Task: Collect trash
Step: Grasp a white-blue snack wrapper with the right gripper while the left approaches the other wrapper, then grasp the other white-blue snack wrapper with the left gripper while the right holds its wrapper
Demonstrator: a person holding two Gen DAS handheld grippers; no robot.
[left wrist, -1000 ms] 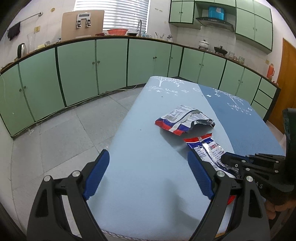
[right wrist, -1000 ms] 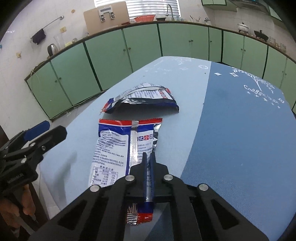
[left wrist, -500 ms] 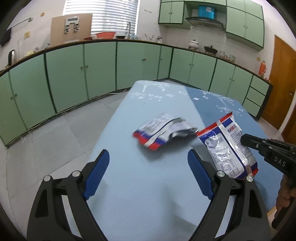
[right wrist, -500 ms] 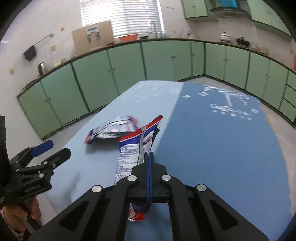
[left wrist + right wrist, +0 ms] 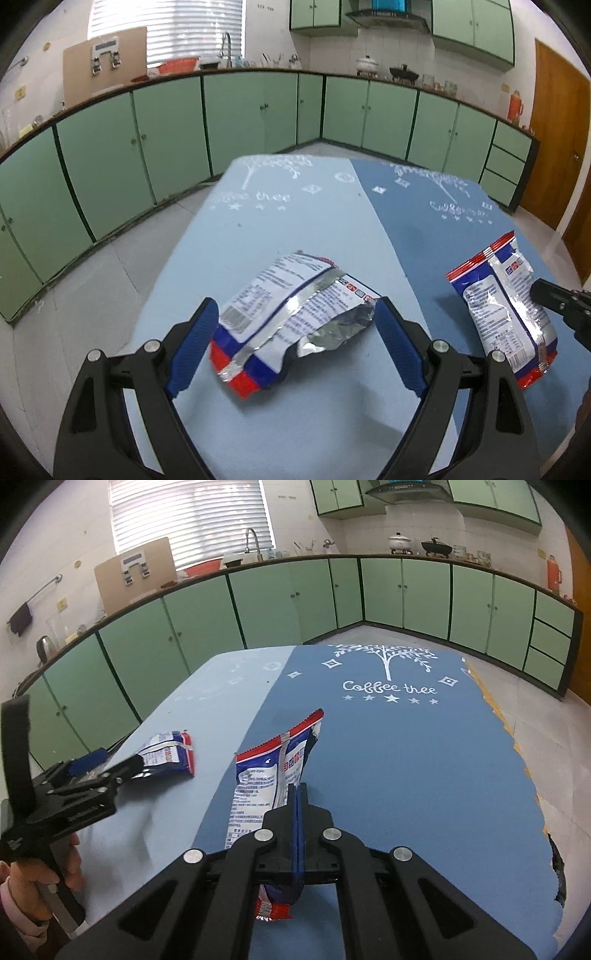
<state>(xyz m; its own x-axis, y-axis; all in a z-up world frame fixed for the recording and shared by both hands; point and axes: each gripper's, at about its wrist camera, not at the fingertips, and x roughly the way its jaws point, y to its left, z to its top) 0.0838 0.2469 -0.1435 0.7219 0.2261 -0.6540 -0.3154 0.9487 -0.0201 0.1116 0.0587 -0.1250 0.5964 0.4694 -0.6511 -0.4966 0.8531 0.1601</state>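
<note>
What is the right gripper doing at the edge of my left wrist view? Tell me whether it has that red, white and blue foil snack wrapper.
Observer: In the right wrist view, the right gripper is shut on the red, white and blue foil snack wrapper, pinching it along one long side.
Operator: Describe how the wrapper sits in the jaws.
Observer: Its red top edge sticks up ahead of the fingertips and its red bottom end hangs beneath the fingers, over the dark blue half of the tablecloth.
Operator: Now place my left gripper for me.
Observer: Seen from the side, the left gripper is open, with its fingertips at the near end of the torn silver-lined foil wrapper.
</note>
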